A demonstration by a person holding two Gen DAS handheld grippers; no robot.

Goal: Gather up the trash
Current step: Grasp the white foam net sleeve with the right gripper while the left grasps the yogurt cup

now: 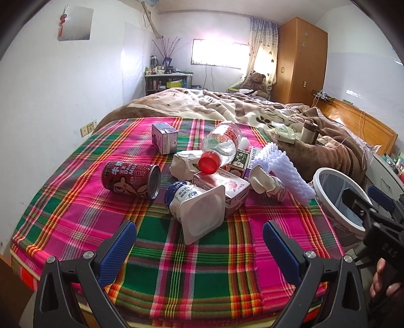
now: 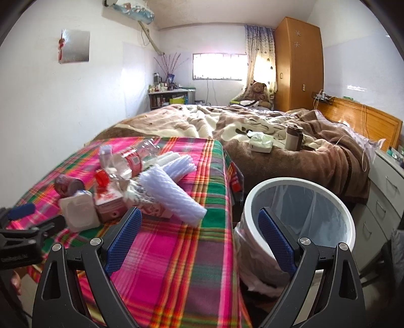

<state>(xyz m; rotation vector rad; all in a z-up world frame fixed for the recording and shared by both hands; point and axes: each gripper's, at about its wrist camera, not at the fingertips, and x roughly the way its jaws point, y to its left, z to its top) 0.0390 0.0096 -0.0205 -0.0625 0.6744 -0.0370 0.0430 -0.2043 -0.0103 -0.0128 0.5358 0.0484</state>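
On the plaid blanket point(image 1: 75, 214) beside the bin point(image 2: 255, 199), the clear bottle point(image 1: 222, 141) looks light and slippery: grip its waist. The red can point(image 1: 131, 179) seems stiff; the yogurt cup point(image 1: 197, 209) would crush. Left gripper point(image 1: 199, 242) and right gripper point(image 2: 199, 227) both hover with fingers apart, empty.

- White walls point(image 1: 50, 101) enclose a bedroom; a silver sheet with a red hanging ornament point(image 1: 75, 24) is fixed high on the left wall.
- A bright window point(image 1: 219, 53) in the far wall glares with daylight, with a patterned curtain point(image 1: 262, 48) drawn to its right.
- A tall wooden wardrobe point(image 1: 300, 60) stands in the far right corner.
- A teddy bear point(image 1: 256, 82) sits below the curtain.
- A cluttered shelf unit point(image 1: 168, 82) stands by the far wall, with bare branches above it.
- The bed carries a rumpled brown-and-cream blanket point(image 1: 227, 106), a plaid cover point(image 1: 176, 252) at the near end and a wooden headboard point(image 1: 358, 126).
- White drawers point(image 2: 386, 186) stand at the right.
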